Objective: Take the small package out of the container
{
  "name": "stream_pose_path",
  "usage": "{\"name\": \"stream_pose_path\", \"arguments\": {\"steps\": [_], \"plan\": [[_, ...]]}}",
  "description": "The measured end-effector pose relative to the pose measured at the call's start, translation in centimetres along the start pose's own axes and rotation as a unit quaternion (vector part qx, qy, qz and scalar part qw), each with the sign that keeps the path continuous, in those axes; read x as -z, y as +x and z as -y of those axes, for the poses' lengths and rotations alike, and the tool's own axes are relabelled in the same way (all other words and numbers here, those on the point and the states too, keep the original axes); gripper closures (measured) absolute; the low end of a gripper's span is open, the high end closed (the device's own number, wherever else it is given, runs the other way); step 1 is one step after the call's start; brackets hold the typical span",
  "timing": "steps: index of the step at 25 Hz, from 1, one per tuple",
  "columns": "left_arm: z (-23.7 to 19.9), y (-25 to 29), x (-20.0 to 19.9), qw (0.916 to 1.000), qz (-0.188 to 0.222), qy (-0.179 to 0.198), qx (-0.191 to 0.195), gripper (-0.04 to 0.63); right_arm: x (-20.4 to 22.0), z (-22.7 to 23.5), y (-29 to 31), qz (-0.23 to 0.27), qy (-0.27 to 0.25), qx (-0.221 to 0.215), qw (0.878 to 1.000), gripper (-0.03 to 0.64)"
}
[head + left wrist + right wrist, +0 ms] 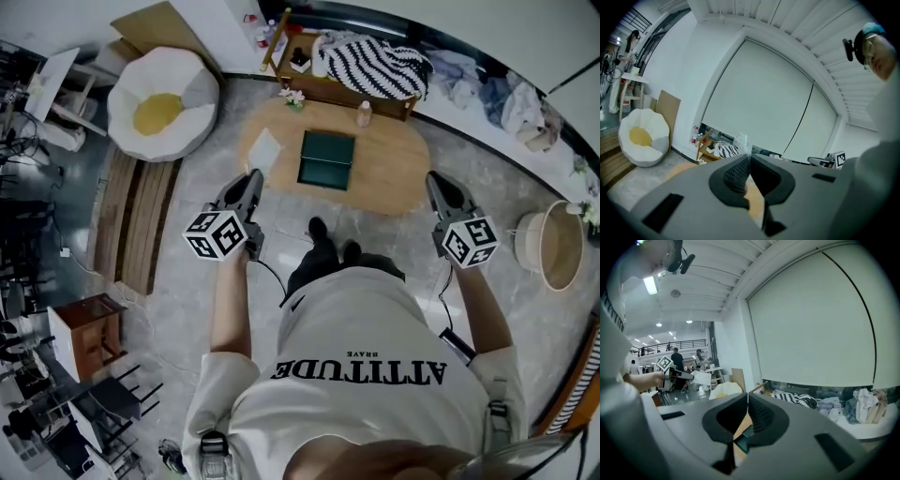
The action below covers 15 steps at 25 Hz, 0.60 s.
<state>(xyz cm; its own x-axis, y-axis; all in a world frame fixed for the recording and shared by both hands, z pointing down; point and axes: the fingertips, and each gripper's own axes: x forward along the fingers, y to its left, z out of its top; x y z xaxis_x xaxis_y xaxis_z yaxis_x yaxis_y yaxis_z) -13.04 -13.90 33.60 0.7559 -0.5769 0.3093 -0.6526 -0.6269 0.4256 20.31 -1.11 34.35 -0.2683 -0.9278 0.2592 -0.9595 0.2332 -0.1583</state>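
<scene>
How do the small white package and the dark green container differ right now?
The small package is white, thin and clearly the smaller. The container is dark green and box-shaped. The small package is pinched at the tips of the left gripper, while the container lies flat on the wooden table, untouched. Both look roughly rectangular and show over the table in the head view.

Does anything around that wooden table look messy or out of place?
Nothing spilled or damaged. A white flat item lies askew beside the green box on the wooden table, and clothes are heaped loosely behind it.
</scene>
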Motion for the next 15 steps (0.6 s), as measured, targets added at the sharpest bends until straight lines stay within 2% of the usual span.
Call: {"name": "stream_pose_path", "arguments": {"steps": [9, 15], "plan": [[-1.0, -3.9, 0.3, 0.9998, 0.013, -0.001, -0.016, 0.574, -0.5, -2.4, -0.7, 0.010, -0.002, -0.001, 1.000, 0.595], [-2.6, -5.7, -0.4, 0.9997, 0.017, 0.008, -0.013, 0.574, -1.2, -3.7, -0.6, 0.024, 0.003, 0.025, 0.999, 0.595]]}}
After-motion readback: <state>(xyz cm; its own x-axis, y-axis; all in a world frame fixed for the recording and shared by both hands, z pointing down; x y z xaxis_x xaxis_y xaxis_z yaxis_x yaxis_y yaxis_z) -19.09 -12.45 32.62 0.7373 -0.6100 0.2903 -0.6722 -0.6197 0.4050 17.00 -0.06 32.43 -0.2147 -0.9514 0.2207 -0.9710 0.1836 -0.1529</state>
